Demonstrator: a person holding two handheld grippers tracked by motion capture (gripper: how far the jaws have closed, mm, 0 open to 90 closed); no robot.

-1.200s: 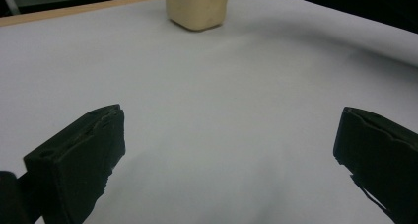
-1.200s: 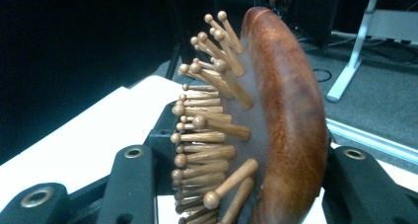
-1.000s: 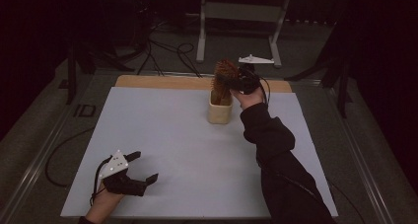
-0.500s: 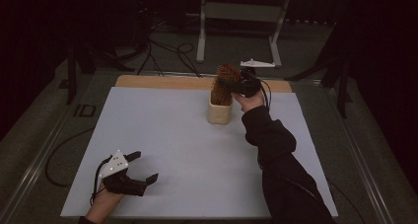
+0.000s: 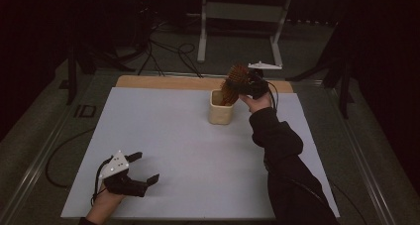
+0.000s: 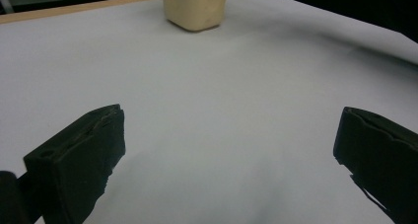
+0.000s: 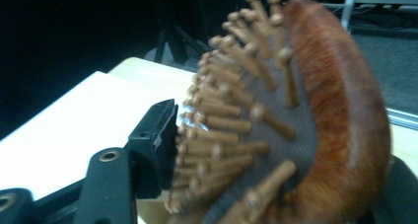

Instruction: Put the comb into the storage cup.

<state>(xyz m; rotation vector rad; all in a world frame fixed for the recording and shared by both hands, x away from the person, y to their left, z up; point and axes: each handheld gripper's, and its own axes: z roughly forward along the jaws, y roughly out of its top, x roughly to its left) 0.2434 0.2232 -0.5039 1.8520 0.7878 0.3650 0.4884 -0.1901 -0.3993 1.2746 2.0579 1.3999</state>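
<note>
The wooden hairbrush (image 5: 234,81) stands head-up with its lower end inside the cream cup (image 5: 220,107), its pegged face (image 7: 231,120) turned toward the left jaw of the right gripper (image 5: 250,82). In the right gripper view the brush head sits between the two jaws, which have just been opening; the left jaw's tip is at the ends of the wooden pins, and whether it still presses on them is hard to tell in the blur. The cup stands on the far half of the white table sheet (image 5: 173,136), near the pale wooden strip (image 5: 148,81) along the sheet's back edge.

The left gripper (image 5: 138,170) rests low at the near left corner of the sheet, well apart from the cup, its jaws spread wide with nothing between them; in its own view, bare white sheet lies between them and the cup (image 6: 195,7) stands far ahead.

Around the table the room is dark: grey floor, black cables (image 5: 163,46) coiled behind the table, and a metal stand (image 5: 242,17) beyond.
</note>
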